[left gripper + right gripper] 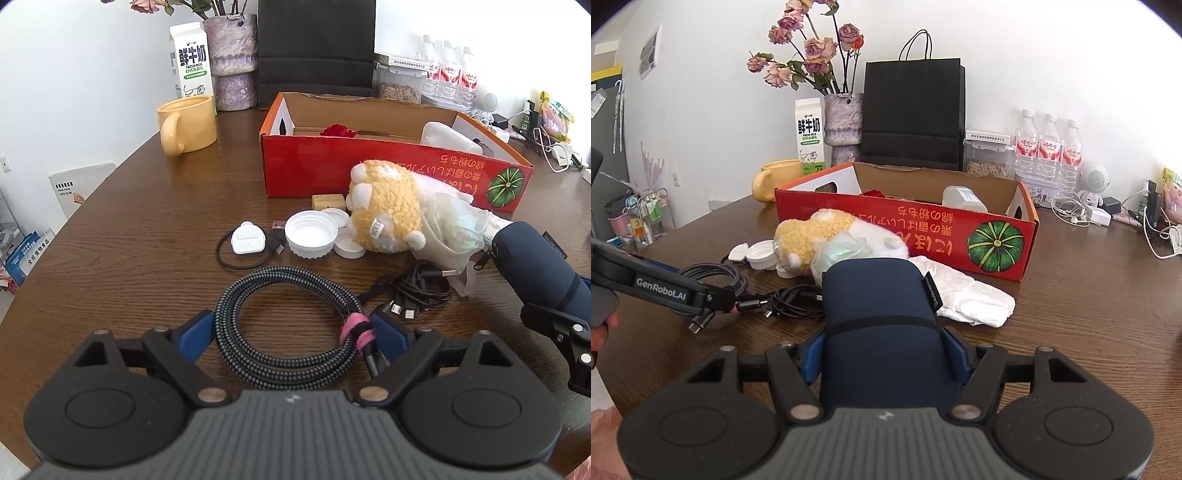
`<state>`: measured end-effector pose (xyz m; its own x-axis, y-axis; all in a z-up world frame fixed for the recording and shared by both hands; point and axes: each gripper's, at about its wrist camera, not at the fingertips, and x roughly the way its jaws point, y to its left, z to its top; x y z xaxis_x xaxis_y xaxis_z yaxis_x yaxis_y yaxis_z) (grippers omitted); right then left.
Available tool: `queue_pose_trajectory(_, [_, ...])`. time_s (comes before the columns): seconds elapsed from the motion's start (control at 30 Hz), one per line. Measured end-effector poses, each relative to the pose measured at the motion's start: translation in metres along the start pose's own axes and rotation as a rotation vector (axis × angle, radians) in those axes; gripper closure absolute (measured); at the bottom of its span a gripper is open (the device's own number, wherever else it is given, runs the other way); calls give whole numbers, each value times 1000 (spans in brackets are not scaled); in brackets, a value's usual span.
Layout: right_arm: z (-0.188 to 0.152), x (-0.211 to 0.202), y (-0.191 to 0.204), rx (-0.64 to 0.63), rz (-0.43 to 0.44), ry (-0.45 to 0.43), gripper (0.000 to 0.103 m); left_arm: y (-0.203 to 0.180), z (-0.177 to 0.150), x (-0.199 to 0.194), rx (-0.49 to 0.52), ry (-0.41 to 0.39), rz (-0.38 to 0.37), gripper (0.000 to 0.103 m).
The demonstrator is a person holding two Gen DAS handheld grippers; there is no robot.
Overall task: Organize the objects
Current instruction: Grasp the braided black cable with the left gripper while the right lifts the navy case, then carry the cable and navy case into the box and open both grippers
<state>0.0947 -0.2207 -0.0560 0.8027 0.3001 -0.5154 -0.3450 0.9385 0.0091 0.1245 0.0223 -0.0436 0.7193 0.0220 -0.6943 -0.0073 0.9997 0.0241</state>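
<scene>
Braided black-and-grey charging cable (291,328), coiled and bound with a pink tie, lies on the brown wooden tabletop (129,229) at lower centre of the left view, inside your left claw (291,332), whose blue pads flank it wide and released. Clench there and the stiff loops may splay or slip free. Your right claw (882,354) is grasping the navy fabric zip pouch (879,306), which could snag the tangled thin black cables (790,295) just left of it.
</scene>
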Motion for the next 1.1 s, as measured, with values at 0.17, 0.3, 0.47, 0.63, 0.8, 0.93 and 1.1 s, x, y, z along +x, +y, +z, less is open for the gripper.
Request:
queue_pose_trajectory(0.17, [3, -7, 0, 0, -4, -19, 39, -1, 1, -11, 6, -29, -8, 12])
queue_pose_trajectory(0.3, [8, -12, 1, -6, -4, -38, 39, -2, 6, -22, 15, -60, -12, 12])
queue_pose_trajectory(0.47, [18, -12, 0, -14, -6, -54, 39, -7, 18, -30, 30, -89, -18, 12])
queue_pose_trajectory(0.63, [36, -11, -2, -24, -2, -81, 39, -11, 35, -32, 35, -113, -28, 12])
queue_pose_trajectory(0.8, [58, -5, -6, -40, -2, -116, 39, -17, 56, -32, 38, -139, -39, 13])
queue_pose_trajectory(0.93, [74, 5, -12, -44, -10, -130, 39, -22, 74, -27, 43, -159, -45, 13])
queue_pose_trajectory(1.1, [98, 23, -22, -56, -16, -148, 39, -27, 99, -14, 43, -173, -52, 13])
